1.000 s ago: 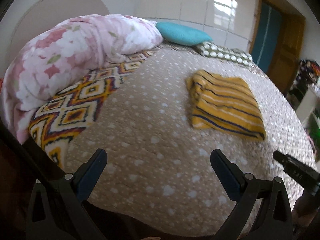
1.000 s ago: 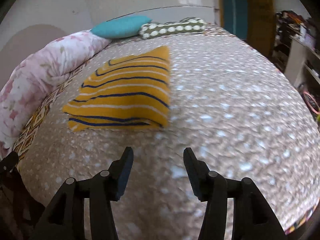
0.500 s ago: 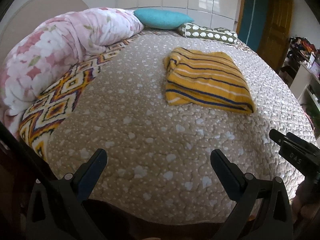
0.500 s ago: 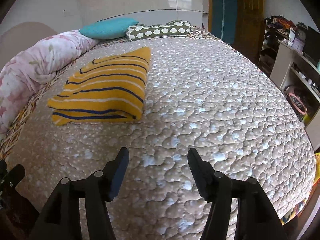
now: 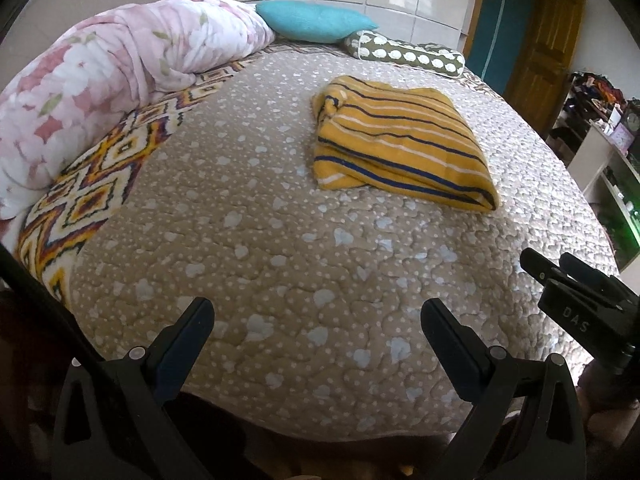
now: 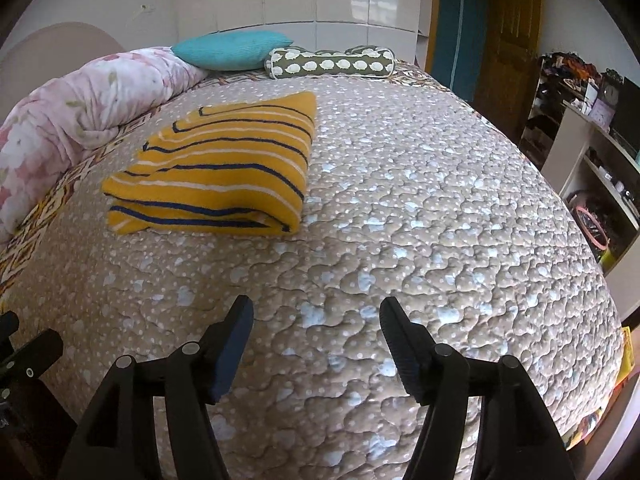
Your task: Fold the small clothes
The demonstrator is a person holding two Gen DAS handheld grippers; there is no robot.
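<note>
A folded yellow garment with navy and white stripes [image 5: 396,144] lies on the beige quilted bed [image 5: 280,240]; it also shows in the right wrist view [image 6: 224,172]. My left gripper [image 5: 316,320] is open and empty, held above the near edge of the bed, well short of the garment. My right gripper [image 6: 316,316] is open and empty, above the quilt in front of and to the right of the garment. The right gripper's body [image 5: 580,304] shows at the right edge of the left wrist view.
A rolled pink floral duvet [image 5: 100,68] lies along the left side. A teal pillow [image 5: 312,20] and a green patterned bolster [image 5: 404,54] lie at the head. A wooden door [image 5: 540,40] and cluttered shelves [image 6: 592,152] stand at the right.
Both grippers have drawn back and risen from the bed; the garment looks farther away. The right gripper's jaws have spread a little wider. The garment has not moved.
</note>
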